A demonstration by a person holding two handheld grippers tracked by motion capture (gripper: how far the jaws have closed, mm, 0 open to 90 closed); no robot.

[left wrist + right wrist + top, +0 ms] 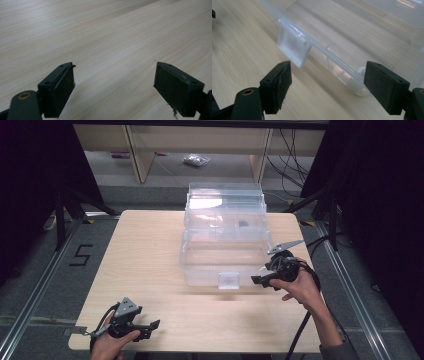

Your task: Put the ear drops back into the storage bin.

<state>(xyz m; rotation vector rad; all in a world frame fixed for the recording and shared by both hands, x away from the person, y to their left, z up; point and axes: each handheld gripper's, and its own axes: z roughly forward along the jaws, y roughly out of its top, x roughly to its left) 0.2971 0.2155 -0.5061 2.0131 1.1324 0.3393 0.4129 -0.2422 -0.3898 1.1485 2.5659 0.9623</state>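
Over table (105,37) | both grippers' fingers (277,87) spread wide, empty

A small dark object (243,224) inside the clear plastic box (223,230) at upper centre of the high view was too small to identify. A crumpled bag (196,160) on the floor at the top was blurred. In the right gripper view, the box ran off the top and right edges, its latch (293,47) soft and unfocused
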